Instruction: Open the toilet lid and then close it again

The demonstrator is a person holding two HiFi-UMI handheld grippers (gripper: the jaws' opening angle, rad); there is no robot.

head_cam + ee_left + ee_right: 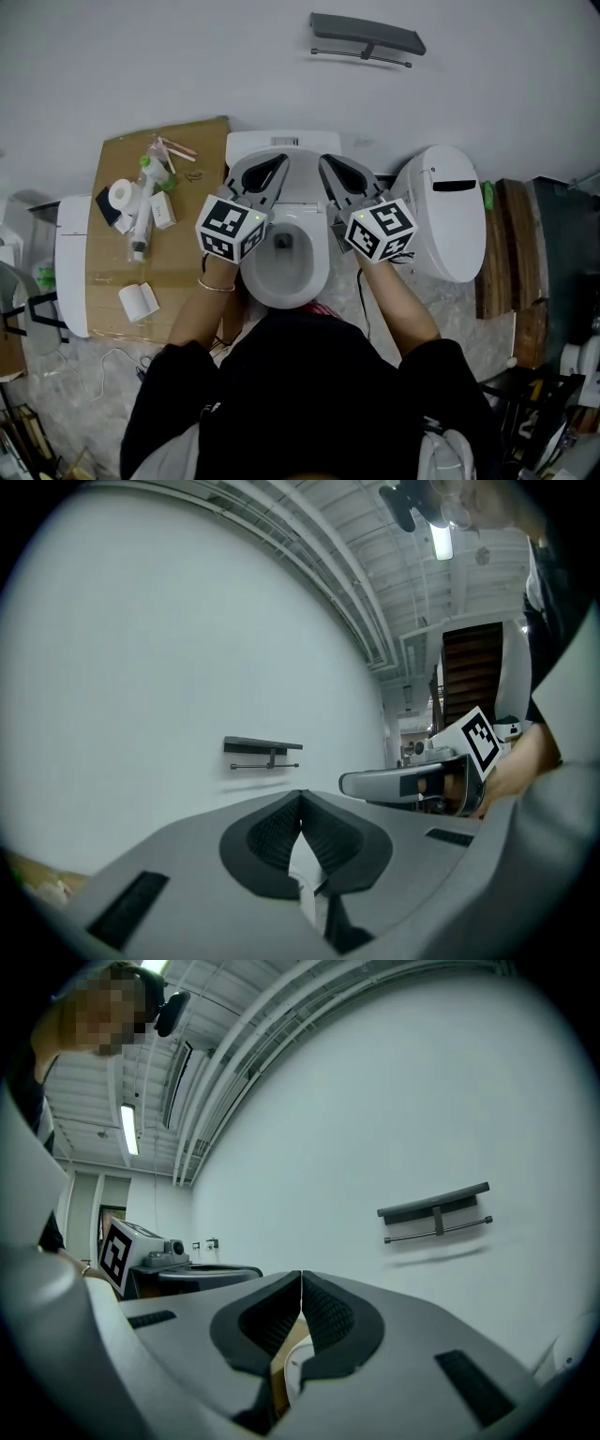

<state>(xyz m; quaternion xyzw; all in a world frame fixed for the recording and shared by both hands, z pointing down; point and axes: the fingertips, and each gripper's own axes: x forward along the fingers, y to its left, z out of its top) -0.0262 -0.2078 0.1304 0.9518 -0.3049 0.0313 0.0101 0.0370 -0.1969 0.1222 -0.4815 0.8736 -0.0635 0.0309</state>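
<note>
From the head view I look straight down on a white toilet point(317, 274) with its bowl uncovered and its tank point(281, 141) against the wall. A white upright part point(302, 193) stands at the back of the bowl; I cannot tell whether it is the raised lid. My left gripper point(279, 162) and right gripper point(326, 162) are held side by side over the bowl's back, both pointing at the wall. The left gripper point(301, 797) is shut with its tips touching and nothing clamped. The right gripper point(301, 1276) is shut the same way.
A cardboard sheet point(112, 272) lies left of the toilet with paper rolls point(120, 195) and bottles on it. A white oval-topped unit point(448, 214) stands close on the right, with wooden planks point(511, 244) beyond it. A grey shelf point(366, 37) hangs on the wall.
</note>
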